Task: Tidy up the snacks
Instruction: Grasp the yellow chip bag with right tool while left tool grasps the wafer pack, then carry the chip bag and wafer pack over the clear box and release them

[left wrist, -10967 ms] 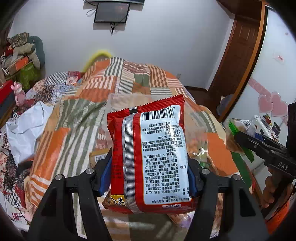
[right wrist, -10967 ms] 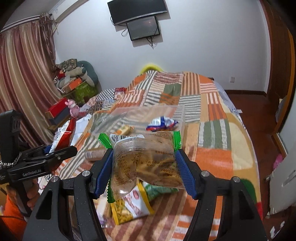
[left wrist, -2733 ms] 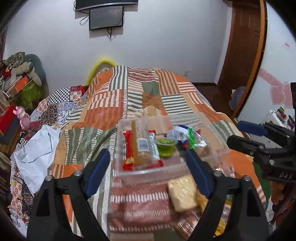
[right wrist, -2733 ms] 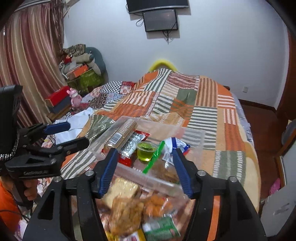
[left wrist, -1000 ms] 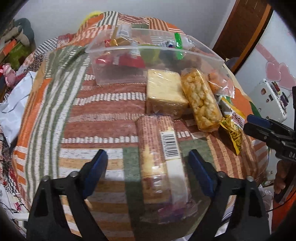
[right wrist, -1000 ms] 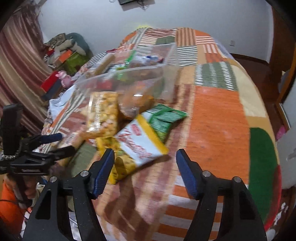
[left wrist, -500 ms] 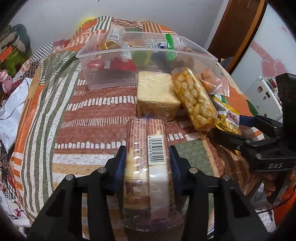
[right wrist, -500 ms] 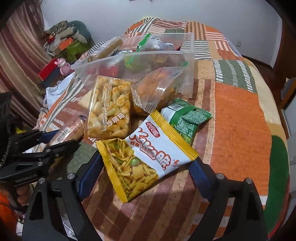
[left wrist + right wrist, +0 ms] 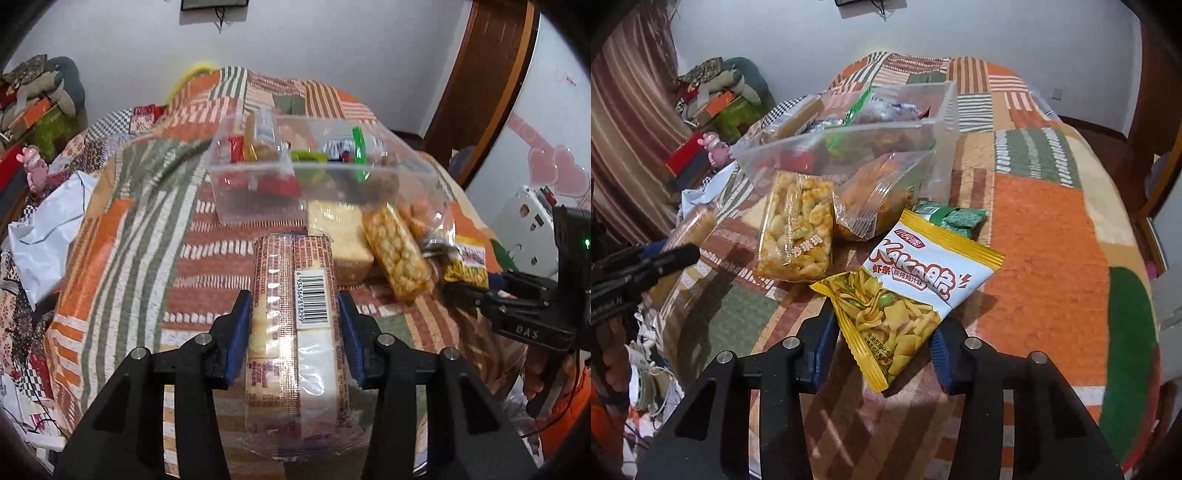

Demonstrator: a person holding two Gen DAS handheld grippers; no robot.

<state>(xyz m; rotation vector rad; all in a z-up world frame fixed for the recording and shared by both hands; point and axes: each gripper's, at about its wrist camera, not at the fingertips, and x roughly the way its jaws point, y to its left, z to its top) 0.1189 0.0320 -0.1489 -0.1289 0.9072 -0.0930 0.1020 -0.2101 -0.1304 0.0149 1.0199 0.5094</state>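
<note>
Two packs are in my grip, each taken across its width so it can be carried to the bin [image 9: 258, 192]. My left claw [image 9: 293, 332] pinches the long clear-wrapped biscuit sleeve [image 9: 295, 325], barcode up, raised off the bed [image 9: 122, 229]. My right claw [image 9: 882, 339], jaws just closed, squeezes the lower corner of the yellow-and-white chip bag [image 9: 908, 291], which lies on the quilt. Beyond wait a puffed-cracker pack [image 9: 798, 229], a clear bag [image 9: 879, 195] and a green packet [image 9: 949, 218], beside the half-filled bin.

White wall [image 9: 332, 44], patchwork bedspread [image 9: 1045, 229], striped curtain [image 9: 631, 122], dark wooden door [image 9: 476, 85]
</note>
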